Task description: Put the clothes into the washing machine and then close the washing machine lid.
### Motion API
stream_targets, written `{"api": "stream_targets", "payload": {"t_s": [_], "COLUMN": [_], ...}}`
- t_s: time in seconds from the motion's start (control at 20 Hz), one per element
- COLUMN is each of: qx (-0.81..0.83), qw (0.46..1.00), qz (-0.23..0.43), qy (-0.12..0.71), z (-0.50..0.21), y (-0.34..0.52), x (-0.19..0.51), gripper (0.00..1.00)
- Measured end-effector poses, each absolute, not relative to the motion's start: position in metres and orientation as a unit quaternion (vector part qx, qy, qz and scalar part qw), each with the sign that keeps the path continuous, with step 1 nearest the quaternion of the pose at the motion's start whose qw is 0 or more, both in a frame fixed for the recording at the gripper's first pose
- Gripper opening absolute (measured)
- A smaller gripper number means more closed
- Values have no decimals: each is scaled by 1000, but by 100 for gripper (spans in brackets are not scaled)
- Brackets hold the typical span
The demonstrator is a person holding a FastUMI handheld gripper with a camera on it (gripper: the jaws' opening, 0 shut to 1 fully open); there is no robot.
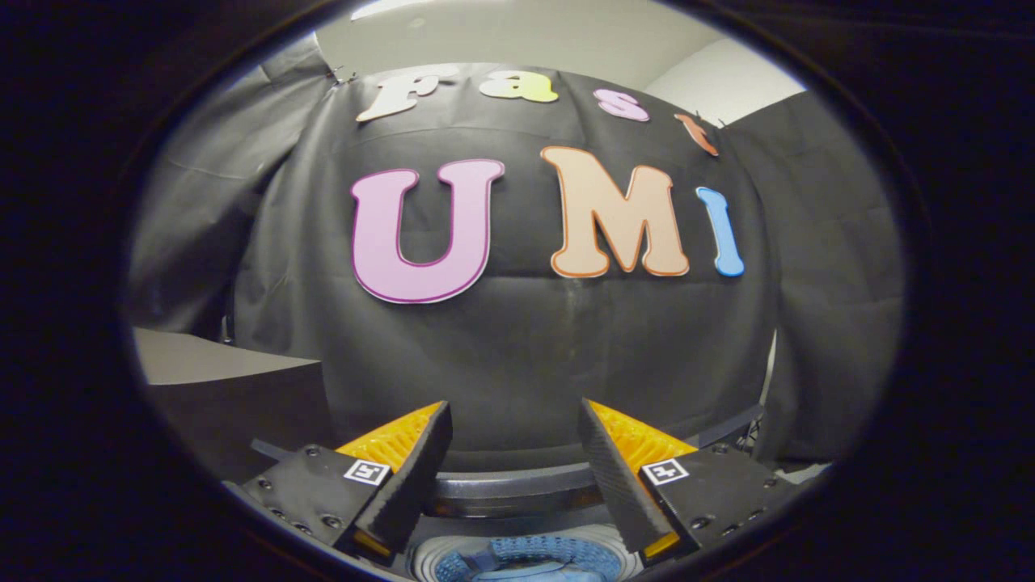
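Observation:
My gripper is open, its two fingers spread wide with nothing between them, held high and facing the booth's black cloth wall. Below and between the fingers I see the washing machine's round top rim and part of its tub opening. Blue cloth lies inside the tub, just under the fingers. The machine's lid is hidden from me.
A grey box-like surface stands to the left of the fingers, beyond the left one. The black cloth wall hangs close behind the machine. Some dark hardware shows past the right finger.

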State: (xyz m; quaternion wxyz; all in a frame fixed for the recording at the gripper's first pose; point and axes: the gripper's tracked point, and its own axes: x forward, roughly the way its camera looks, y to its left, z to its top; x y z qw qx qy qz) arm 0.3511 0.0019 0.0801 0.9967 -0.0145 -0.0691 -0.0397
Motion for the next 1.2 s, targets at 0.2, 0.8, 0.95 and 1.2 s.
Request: {"api": "stream_targets", "payload": {"t_s": [0.2, 0.8, 0.95, 1.2], "qx": [-26, -25, -9, -3], "qw": [999, 999, 1000, 999], "qz": [-40, -26, -27, -31], "qy": [0, 3, 6, 7], "z": [44, 49, 54, 62], "y": [10, 11, 4, -14], "x": [351, 313, 293, 254], "gripper": [96, 98, 98, 98]}}
